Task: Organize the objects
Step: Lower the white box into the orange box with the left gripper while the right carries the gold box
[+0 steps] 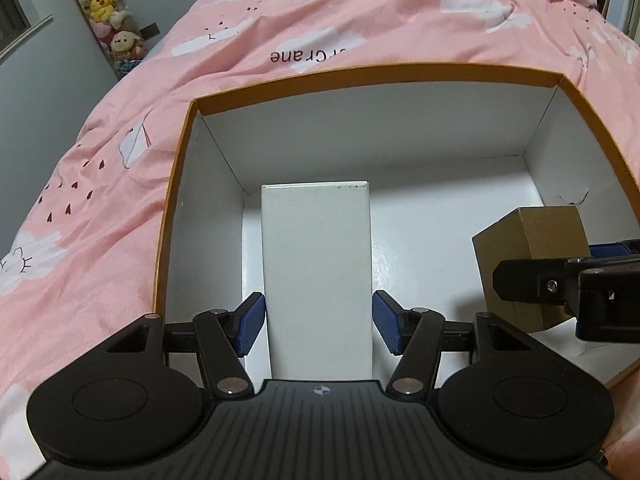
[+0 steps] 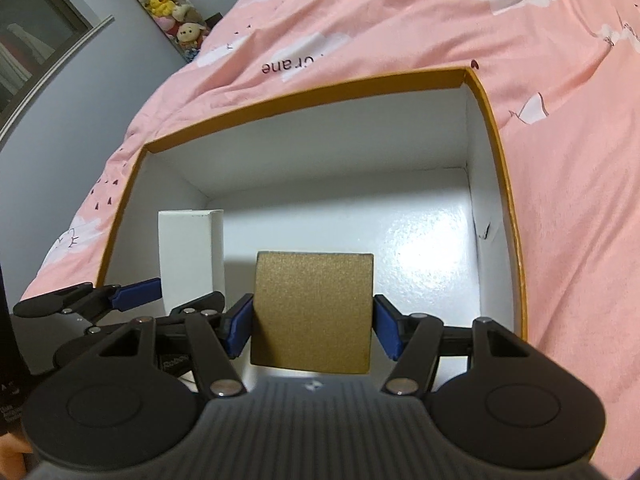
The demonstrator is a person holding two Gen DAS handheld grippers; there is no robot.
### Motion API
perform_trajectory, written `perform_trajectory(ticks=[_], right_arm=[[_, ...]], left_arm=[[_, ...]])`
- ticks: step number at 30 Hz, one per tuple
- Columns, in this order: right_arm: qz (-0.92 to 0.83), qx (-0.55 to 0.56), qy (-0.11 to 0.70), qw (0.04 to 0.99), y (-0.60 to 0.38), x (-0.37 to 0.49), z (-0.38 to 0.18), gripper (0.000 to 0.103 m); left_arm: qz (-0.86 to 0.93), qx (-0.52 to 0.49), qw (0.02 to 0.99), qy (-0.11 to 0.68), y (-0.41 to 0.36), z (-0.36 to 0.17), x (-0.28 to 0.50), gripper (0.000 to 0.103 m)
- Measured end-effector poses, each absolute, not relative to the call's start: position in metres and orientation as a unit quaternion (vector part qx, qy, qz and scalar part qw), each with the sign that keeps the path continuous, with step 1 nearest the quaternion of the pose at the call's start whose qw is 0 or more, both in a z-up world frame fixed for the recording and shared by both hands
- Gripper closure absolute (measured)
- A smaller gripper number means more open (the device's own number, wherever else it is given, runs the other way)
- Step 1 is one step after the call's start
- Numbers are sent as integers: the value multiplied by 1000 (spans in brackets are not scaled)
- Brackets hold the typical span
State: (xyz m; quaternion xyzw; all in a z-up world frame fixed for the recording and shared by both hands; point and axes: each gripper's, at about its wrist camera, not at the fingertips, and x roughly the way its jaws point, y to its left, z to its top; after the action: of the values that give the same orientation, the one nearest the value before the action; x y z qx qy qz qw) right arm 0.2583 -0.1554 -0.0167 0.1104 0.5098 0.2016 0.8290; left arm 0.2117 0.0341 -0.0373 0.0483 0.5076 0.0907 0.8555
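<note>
We look down into an open storage box (image 1: 372, 76) with an orange rim and white inside walls, set on a bed under a pink quilt (image 1: 120, 184) printed with white clouds. Our left gripper (image 1: 319, 322) pinches a tall white carton (image 1: 316, 272) between its blue pads (image 1: 252, 320), holding it upright inside the box toward its left wall; we cannot tell whether its base touches the box floor. Our right gripper (image 2: 312, 330) clamps a gold carton (image 2: 314, 312) by two opposite sides, and that carton hangs inside the box, to the right of the white one and apart from it. In the left wrist view the gold carton (image 1: 532, 256) appears tilted, with the right gripper's black finger (image 1: 532, 284) across its near face and a gap of bare white floor between the two cartons. In the right wrist view the white carton (image 2: 188, 256) stands at the left, the left gripper's pad (image 2: 138, 290) against its side. Beyond the bed, against a grey wall (image 1: 48, 92), stands a narrow column of plush toys (image 1: 108, 12).
</note>
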Motion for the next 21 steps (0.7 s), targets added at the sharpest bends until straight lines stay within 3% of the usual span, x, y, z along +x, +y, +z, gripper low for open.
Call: perform_trajectory(ticks=[10,13,21], right_arm=[[195,107,529,819,-149,263,-26,39],[194,109,534,816,-149,265,-29,39],[190,115,543,810,-153,266,-33,39]], left_arm=[[106,98,846,513,26,-58,217,32],[121,139,841,509,21,-62,215,36],[165,229,824,490,12,-71,215,34]])
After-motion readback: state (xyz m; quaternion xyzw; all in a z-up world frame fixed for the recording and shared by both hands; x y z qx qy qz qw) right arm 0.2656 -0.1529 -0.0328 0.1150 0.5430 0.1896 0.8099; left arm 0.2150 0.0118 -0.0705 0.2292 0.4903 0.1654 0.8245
